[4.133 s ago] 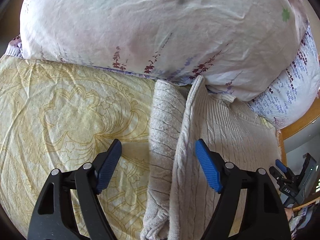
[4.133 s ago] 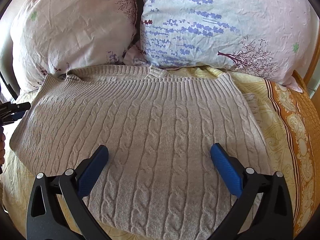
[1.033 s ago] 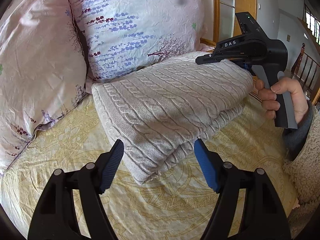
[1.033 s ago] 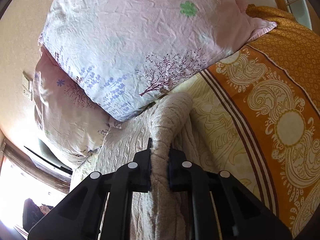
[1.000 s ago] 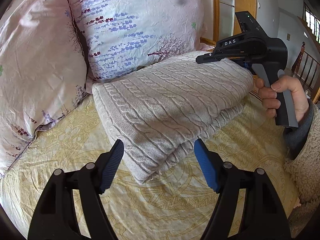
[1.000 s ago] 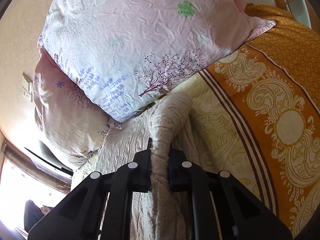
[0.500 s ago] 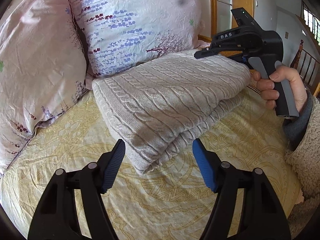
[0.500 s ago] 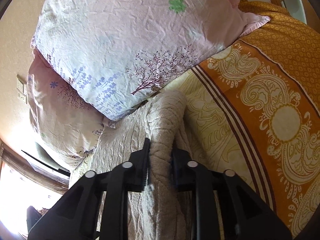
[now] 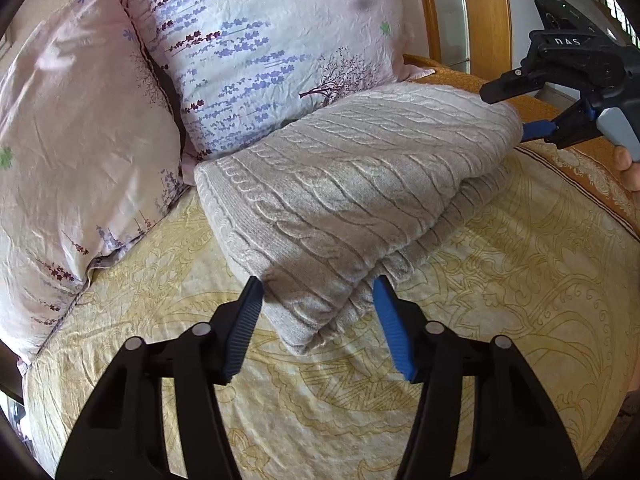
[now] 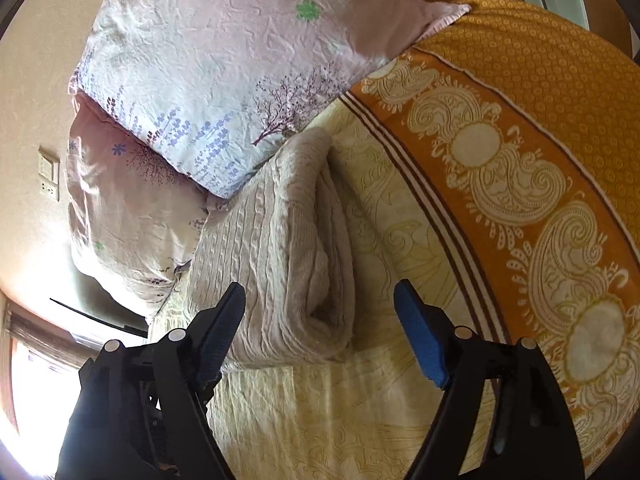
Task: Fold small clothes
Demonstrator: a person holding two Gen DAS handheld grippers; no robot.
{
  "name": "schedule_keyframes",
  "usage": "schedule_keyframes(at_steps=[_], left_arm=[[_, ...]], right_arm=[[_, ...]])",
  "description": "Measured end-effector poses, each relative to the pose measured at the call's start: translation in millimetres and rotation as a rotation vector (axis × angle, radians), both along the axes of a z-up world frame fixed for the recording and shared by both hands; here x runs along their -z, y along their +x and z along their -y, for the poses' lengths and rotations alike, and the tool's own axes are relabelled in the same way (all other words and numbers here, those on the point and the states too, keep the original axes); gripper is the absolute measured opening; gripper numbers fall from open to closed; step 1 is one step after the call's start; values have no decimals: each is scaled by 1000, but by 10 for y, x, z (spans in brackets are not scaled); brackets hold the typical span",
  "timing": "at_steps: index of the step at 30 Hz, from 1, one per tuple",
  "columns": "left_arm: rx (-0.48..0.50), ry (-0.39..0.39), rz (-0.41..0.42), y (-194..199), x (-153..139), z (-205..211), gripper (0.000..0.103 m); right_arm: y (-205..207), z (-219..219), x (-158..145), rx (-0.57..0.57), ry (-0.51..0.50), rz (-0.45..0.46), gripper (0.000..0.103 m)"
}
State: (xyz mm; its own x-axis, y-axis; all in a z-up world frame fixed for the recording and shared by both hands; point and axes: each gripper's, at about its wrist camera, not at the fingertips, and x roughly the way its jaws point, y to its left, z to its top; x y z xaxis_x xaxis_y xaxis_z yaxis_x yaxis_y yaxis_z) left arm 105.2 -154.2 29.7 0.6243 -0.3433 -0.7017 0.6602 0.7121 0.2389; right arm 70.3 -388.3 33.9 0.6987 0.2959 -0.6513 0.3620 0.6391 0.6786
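A beige cable-knit sweater [image 9: 352, 184] lies folded on the yellow bedspread [image 9: 500, 300], up against the pillows. In the left wrist view my left gripper [image 9: 318, 312] hovers over the sweater's near corner. Its jaws are closing with that corner between the blue pads [image 9: 394, 332], which do not visibly press on it. In the right wrist view my right gripper [image 10: 320, 320] faces the rolled end of the sweater [image 10: 296, 248]. Its jaws are opening, and the fold sits in the gap untouched. The left wrist view shows the right gripper [image 9: 508, 114] just off the sweater's far edge.
Two floral pillows [image 9: 260, 48] [image 9: 68, 140] lean against the head of the bed behind the sweater. An orange patterned border [image 10: 520, 140] runs along the bedspread's side. A wooden frame [image 9: 484, 12] stands beyond. A person's fingers [image 9: 628, 168] hold the right gripper's handle.
My right gripper, shut on the sweater's fold a second ago, has let go and drawn back a little. The left jaws have narrowed around the near corner.
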Motion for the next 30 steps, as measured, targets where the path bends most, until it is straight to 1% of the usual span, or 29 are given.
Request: schedule_keyframes(at_steps=[3, 11, 13, 14, 15, 16, 18, 19, 23, 27, 28, 30], left_arm=[[1, 48, 29, -3, 40, 55, 43], [10, 151, 150, -123, 158, 154, 41], [10, 185, 182, -133, 195, 194, 37], [7, 192, 186, -127, 207, 202, 34], [0, 191, 187, -114, 210, 197, 28], [-7, 183, 187, -96, 202, 185, 25], [-25, 133, 162, -53, 146, 113, 17], [-31, 99, 145, -32, 109, 67, 16], [-70, -36, 95, 43, -55, -158, 14], [-118, -124, 58, 73, -143, -364, 13], [-127, -141, 38, 78, -136, -410, 13], [-138, -166, -3, 76, -95, -490, 12]], right_arm=[[25, -73, 36, -12, 14, 2, 69], [47, -138, 32, 0, -20, 27, 65], [108, -174, 35, -8, -41, 15, 55], [129, -192, 46, -13, -55, 7, 52], [144, -212, 56, -20, -66, 2, 39], [159, -228, 68, -29, -71, 2, 31], [139, -221, 69, -28, -65, 20, 24], [129, -214, 57, -27, -60, 35, 23], [93, -224, -54, -47, -36, 105, 21], [73, -326, -171, -114, -30, 179, 21], [71, -355, -173, -131, -44, 182, 21], [81, -378, -120, -133, -73, 151, 21]])
